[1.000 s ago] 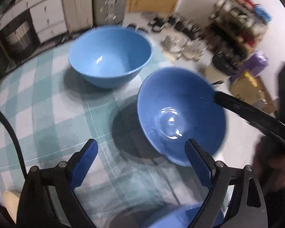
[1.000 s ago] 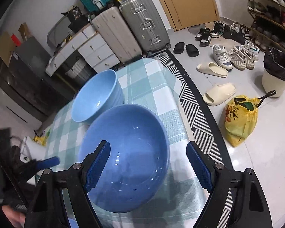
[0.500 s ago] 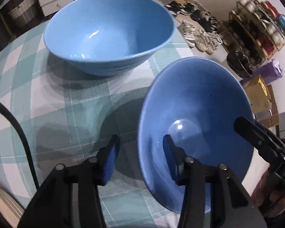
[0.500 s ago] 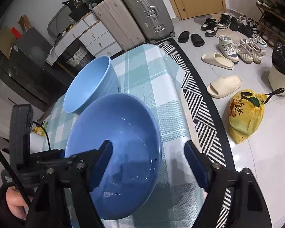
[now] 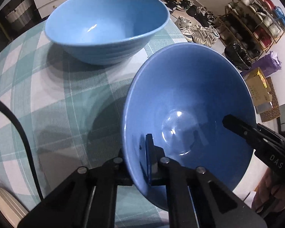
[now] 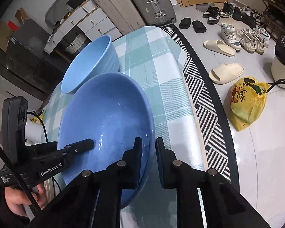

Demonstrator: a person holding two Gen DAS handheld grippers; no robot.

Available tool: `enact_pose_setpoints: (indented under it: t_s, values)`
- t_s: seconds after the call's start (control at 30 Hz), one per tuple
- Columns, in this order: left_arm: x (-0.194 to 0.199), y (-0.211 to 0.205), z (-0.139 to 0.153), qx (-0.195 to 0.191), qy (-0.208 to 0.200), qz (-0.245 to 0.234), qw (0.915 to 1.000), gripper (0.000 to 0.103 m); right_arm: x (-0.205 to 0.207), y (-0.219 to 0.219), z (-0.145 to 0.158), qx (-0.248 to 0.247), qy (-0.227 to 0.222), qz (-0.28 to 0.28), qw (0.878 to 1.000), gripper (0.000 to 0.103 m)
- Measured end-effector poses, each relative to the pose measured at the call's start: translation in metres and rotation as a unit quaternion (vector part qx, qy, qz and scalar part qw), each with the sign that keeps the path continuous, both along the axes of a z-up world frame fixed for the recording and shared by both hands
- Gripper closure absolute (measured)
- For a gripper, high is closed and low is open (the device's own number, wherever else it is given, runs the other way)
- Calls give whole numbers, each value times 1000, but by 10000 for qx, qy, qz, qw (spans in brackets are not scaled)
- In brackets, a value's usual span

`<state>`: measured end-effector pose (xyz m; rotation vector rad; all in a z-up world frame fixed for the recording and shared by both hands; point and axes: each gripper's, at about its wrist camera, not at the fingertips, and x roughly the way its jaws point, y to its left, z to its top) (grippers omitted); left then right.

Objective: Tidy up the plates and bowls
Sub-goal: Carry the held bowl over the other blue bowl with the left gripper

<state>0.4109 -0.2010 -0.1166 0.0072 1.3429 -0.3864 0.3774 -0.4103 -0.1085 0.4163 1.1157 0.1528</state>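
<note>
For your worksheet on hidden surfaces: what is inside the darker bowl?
Inside the darker bowl only one finger of each gripper shows, left and right; no food. The bowl hides whatever lies beneath it.

Near bowl (image 5: 188, 102): we see it deep blue, glossy, tilted, empty.
Far bowl (image 5: 108, 24): we see it lighter blue, ribbed outside, upright on the checked cloth.

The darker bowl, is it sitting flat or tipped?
Tipped. Both claws, left claw and right claw, pinch opposite rims of the dark bowl, tilting it.
</note>
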Motion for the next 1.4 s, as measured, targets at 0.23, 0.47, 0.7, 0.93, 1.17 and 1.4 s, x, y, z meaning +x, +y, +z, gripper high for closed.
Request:
enact_pose_setpoints:
  t_s: [0.23, 0.47, 0.7, 0.93, 1.17, 1.4]
  values:
    - [-11, 13, 21, 4, -195, -16, 9998, 97, -8, 13, 23, -80, -171, -38, 9998, 92]
    - [-22, 30, 52, -159, -362, 52, 9992, 97, -19, 23, 62, -115, -397, -16, 9991, 92]
    - [-41, 40, 85, -178, -538, 25, 9984, 97, -42, 38, 101, -144, -571, 31, 9983, 93]
    - [-71, 56, 113, -177, -734, 32, 9971, 97, -78, 57, 133, -158, -665, 67, 9976, 93]
    - [-110, 71, 122, -242, -742, 20, 9970, 97, -127, 77, 145, -255, -664, 136, 9974, 93]
    - [-155, 79, 113, -133, -746, -30, 9971, 97, -175, 91, 132, -223, -577, 173, 9979, 93]
